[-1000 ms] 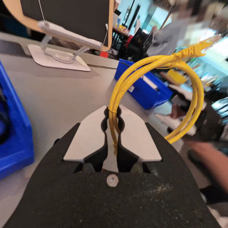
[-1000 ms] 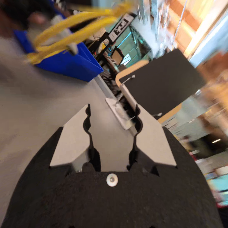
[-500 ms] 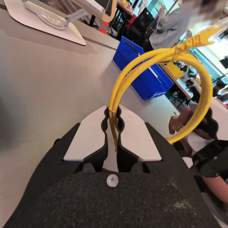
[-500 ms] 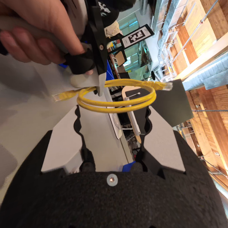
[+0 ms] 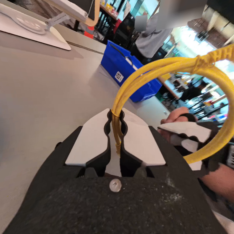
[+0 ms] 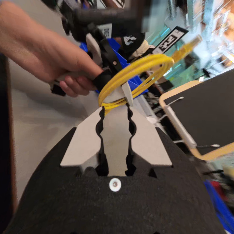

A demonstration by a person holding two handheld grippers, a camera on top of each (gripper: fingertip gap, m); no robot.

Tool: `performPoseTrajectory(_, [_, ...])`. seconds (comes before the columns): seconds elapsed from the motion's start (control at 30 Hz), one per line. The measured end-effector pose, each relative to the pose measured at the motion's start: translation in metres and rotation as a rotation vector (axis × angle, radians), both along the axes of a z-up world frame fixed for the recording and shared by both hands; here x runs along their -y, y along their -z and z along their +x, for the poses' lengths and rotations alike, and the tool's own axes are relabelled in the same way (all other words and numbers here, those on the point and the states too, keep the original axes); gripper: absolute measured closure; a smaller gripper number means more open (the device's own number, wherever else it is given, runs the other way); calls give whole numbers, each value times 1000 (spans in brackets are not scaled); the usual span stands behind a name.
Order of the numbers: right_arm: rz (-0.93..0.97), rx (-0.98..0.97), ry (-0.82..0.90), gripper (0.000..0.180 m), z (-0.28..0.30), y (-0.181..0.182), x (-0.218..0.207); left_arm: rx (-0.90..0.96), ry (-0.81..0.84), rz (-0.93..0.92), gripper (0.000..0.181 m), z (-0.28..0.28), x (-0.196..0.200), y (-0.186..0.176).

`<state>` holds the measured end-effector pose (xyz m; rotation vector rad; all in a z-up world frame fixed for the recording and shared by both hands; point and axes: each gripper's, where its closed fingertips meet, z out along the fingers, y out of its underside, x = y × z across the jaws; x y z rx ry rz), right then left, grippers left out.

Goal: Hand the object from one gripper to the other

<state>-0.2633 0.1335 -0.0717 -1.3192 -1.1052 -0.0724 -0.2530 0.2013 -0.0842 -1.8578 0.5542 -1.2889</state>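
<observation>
Yellow network cable (image 5: 127, 87) sits pinched in the left gripper (image 5: 116, 114). The right gripper (image 6: 115, 109), spread wide, should close on the coil first.

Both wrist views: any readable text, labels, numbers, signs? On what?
I don't copy out writing, so here is what bears it.
White sticker on the blue bin, left wrist view: short dark print.
Black-and-white marker card, right wrist view: block pattern, any small print is blurred.
White label on black hardware, right wrist view: too blurred to read.
Yellow cable: no print visible.
</observation>
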Motion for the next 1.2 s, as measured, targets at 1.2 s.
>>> performPoseTrajectory(1.2, [-1310, -662, -771, 175, 20, -12, 61, -532, 214, 989, 129, -8, 36, -19])
